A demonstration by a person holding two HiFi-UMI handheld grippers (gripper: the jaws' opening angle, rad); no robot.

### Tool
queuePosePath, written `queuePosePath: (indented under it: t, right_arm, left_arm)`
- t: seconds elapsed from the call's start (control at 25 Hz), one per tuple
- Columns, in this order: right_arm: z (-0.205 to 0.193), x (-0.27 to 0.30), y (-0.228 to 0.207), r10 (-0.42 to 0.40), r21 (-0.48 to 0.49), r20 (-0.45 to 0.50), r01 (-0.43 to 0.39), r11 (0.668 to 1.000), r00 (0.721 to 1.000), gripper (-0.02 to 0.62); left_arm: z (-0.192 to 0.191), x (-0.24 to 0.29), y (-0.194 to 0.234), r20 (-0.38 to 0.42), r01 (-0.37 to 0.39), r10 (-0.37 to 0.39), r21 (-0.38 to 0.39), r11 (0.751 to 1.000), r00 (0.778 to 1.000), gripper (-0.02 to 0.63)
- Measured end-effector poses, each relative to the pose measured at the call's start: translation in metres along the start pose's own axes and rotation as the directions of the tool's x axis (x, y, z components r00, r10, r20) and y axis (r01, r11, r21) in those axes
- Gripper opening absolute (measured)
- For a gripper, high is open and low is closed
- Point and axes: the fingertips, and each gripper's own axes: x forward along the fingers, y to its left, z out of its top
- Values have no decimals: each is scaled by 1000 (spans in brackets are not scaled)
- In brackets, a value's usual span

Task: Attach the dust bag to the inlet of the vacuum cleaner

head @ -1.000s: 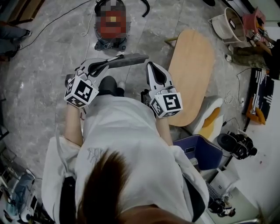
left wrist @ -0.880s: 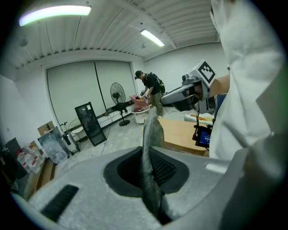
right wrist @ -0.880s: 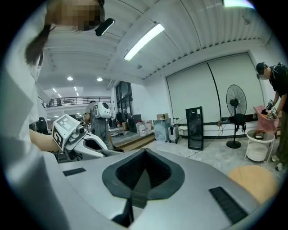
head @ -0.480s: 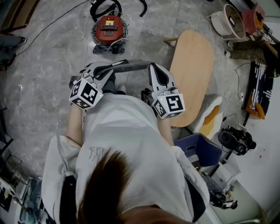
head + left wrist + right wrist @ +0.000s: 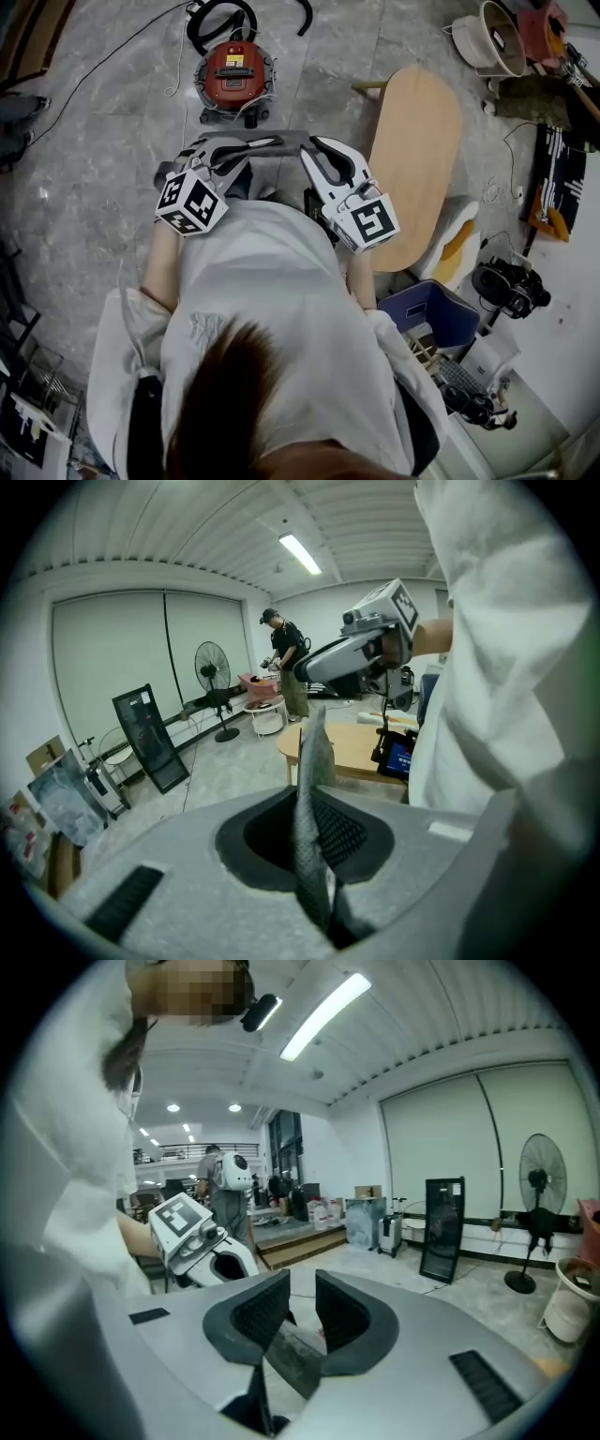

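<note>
The red vacuum cleaner (image 5: 234,70) stands on the floor ahead of the person. Held in front of the person's body, the grey dust bag (image 5: 281,140) spans the gap between the two grippers. My left gripper (image 5: 251,147) is shut on one end, and the mesh fabric (image 5: 314,799) stands upright between its pads. My right gripper (image 5: 312,155) has just been opening. Its pads stand apart, and the bag's other end (image 5: 295,1358) lies loose low between them. Each gripper shows in the other's view: the right gripper (image 5: 361,658) and the left gripper (image 5: 202,1241).
A black hose (image 5: 220,14) curls behind the vacuum. An oval wooden table (image 5: 412,159) stands to the right, with a blue bin (image 5: 431,319) and a black device (image 5: 506,286) nearer. A white bucket (image 5: 492,47) sits far right. A floor fan (image 5: 213,667) and a standing person (image 5: 286,663) are across the room.
Both grippers moved forward towards the vacuum with the bag between them. The right gripper's tips swung left towards the left gripper, and its jaws parted.
</note>
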Motion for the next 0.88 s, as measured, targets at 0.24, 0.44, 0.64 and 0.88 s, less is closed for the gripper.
queuePosePath:
  t: [0.24, 0.44, 0.64, 0.88]
  right_arm:
    - [-24, 37, 23, 119, -195, -261, -173, 965, 958, 192]
    - [-48, 54, 24, 131, -341, -423, -292, 894, 896, 156]
    - [-63, 57, 20, 135, -419, -495, -372, 828, 858, 64]
    - [-75, 52, 10, 171, -433, -520, -431, 792, 837, 40]
  left_arm:
    - [0, 2, 11, -22, 64, -63, 51, 997, 998, 40]
    - [1, 5, 13, -45, 71, -68, 65, 995, 997, 40]
    - [1, 10, 12, -81, 51, -44, 86, 995, 996, 40]
    - [2, 24, 11, -126, 25, -17, 68, 997, 992, 41]
